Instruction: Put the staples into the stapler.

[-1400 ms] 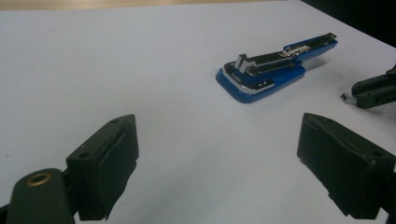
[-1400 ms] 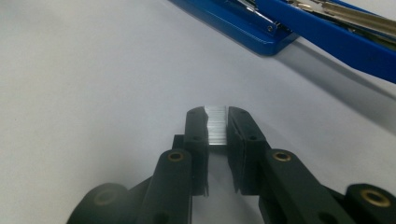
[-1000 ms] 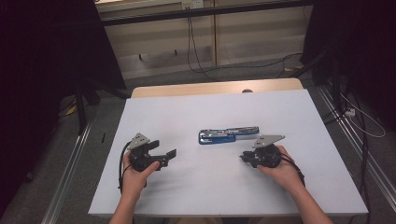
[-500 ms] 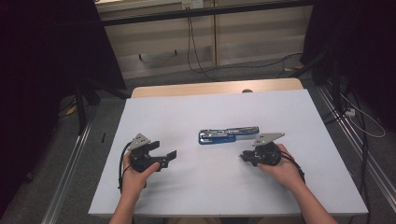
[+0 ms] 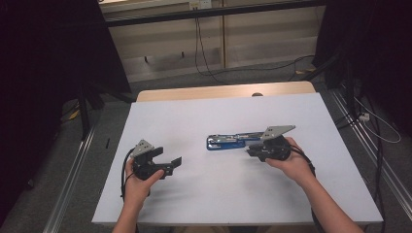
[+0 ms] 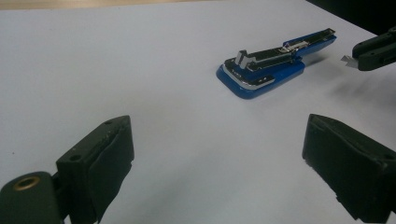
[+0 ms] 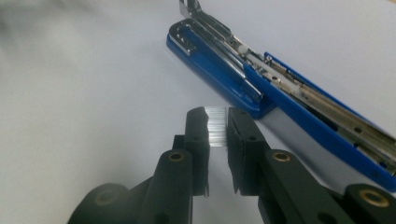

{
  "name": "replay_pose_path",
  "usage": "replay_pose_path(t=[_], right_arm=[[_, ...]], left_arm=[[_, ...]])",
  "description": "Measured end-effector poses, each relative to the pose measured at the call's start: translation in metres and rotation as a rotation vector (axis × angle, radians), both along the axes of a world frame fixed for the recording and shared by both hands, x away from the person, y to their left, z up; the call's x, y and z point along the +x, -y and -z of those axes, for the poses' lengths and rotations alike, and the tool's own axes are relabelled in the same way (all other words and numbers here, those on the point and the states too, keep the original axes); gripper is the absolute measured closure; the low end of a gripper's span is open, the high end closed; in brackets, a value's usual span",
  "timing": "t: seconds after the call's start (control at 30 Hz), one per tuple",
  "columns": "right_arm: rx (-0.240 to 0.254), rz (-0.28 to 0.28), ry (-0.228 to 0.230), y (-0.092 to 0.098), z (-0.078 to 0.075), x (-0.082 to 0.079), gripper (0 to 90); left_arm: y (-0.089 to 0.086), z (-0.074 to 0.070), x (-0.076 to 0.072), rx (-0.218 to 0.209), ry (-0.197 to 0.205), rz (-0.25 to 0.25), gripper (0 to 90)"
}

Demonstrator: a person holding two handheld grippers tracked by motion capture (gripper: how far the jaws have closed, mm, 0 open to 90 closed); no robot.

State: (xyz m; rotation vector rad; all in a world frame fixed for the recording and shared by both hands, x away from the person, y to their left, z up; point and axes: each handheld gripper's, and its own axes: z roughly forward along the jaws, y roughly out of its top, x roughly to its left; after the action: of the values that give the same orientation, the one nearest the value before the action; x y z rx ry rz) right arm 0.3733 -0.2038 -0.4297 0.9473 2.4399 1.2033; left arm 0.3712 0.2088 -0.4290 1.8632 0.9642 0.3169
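A blue stapler [image 5: 232, 141] lies swung open and flat on the white tabletop [image 5: 223, 199], its metal staple channel facing up [image 7: 261, 77] [image 6: 268, 70]. My right gripper [image 5: 251, 149] hovers just to the stapler's right, shut on a short silver strip of staples [image 7: 216, 125] pinched between its pads. The left gripper view catches that strip [image 6: 348, 60] sticking out of the right gripper [image 6: 373, 52] beside the stapler's far end. My left gripper [image 5: 168, 157] rests on the table at the left, jaws wide apart [image 6: 219, 140] with nothing between them, pointed toward the stapler.
A bare wooden strip [image 5: 218, 91] borders the table's far edge. Beyond it on the floor, cables [image 5: 228, 70] run to a wall panel. Metal rails [image 5: 73, 179] line both sides of the table.
My right gripper has lifted and shifted a little toward the stapler, still carrying the staple strip. The left gripper has stayed where it was.
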Motion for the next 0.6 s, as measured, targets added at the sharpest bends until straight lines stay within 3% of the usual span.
replay_pose_path(t=[0.17,0.6], right_arm=[[-0.025,-0.023,0.016,-0.003,-0.006,0.005,79.4],[0.001,-0.079,0.04,-0.011,-0.02,0.02,79.4]], left_arm=[[-0.003,0.0,-0.001,0.013,-0.004,0.009,8.8],[-0.005,-0.001,-0.001,0.012,0.003,0.007,8.3]])
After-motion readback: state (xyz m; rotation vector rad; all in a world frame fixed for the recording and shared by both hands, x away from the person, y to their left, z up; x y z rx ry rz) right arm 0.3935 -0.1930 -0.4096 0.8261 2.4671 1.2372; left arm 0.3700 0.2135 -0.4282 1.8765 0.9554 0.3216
